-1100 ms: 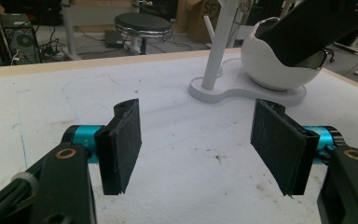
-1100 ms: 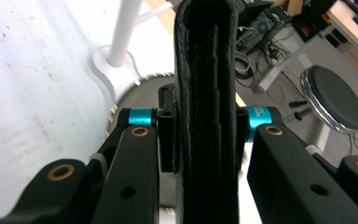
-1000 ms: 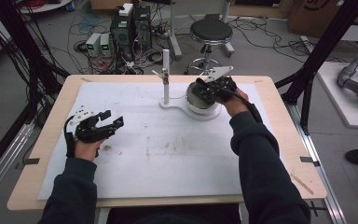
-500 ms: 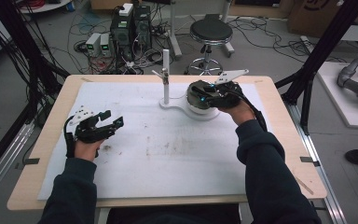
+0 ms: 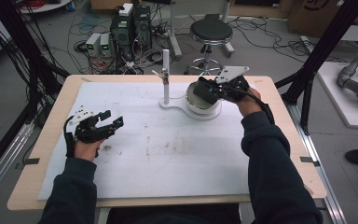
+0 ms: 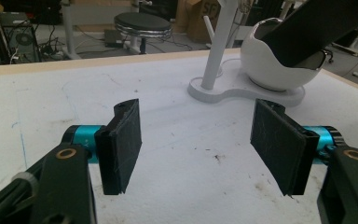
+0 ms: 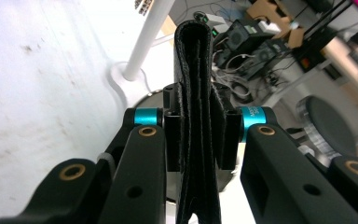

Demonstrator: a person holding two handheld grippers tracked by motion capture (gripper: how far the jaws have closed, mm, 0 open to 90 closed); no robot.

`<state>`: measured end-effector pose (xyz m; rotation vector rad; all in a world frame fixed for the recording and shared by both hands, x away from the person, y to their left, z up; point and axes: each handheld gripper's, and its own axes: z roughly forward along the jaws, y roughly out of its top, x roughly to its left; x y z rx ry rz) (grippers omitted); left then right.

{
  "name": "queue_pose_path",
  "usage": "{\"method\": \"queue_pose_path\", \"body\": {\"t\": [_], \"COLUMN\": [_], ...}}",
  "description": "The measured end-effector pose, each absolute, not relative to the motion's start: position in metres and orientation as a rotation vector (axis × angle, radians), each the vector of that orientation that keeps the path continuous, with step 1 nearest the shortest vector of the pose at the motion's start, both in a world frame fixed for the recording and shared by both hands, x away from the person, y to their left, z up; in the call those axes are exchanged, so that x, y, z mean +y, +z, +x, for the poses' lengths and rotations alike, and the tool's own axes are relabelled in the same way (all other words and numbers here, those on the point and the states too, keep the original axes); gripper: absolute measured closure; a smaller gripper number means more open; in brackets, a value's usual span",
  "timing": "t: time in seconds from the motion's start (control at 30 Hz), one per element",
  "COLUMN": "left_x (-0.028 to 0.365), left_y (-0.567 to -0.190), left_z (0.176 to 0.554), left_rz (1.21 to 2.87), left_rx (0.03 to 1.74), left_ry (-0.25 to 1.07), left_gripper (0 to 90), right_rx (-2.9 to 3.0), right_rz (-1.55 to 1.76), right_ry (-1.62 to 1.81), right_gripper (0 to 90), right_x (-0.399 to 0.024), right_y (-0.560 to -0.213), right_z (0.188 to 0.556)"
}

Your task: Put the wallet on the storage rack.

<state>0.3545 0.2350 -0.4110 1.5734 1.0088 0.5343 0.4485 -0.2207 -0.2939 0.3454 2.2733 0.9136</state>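
Flat black folded leather wallet (image 7: 196, 116) pinched between the pads of the right gripper (image 5: 214, 91), just above a round white bowl (image 5: 200, 105) on a white stand base in the upper centre of the high view. Right forearm reaching up from lower right, wrist turned inward over the bowl. Jaws just closed onto the wallet, pressed against both faces. Left gripper (image 5: 107, 125) resting at left on the white foam mat (image 5: 168, 149), jaws spread wide, nothing between them.

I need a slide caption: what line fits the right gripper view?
Right claw, just closed, clamps a folded black leather wallet beside the white stand's post.
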Motion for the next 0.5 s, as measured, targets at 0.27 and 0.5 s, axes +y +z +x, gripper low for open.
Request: {"method": "queue_pose_path", "body": {"t": [0.27, 0.5], "left_x": [0.235, 0.235], "left_y": [-0.41, -0.41], "left_z": [0.354, 0.354], "left_rz": [1.574, 1.572], "left_rx": [1.005, 1.005], "left_ry": [0.536, 0.535], "left_gripper": [33.5, 33.5], "right_rx": [2.388, 2.422], "right_rz": [0.183, 0.425], "right_ry": [0.87, 1.111], "right_gripper": [77.0, 68.0], "right_x": [-0.201, -0.207], "right_y": [-0.302, -0.316], "right_z": [0.446, 0.447]}}
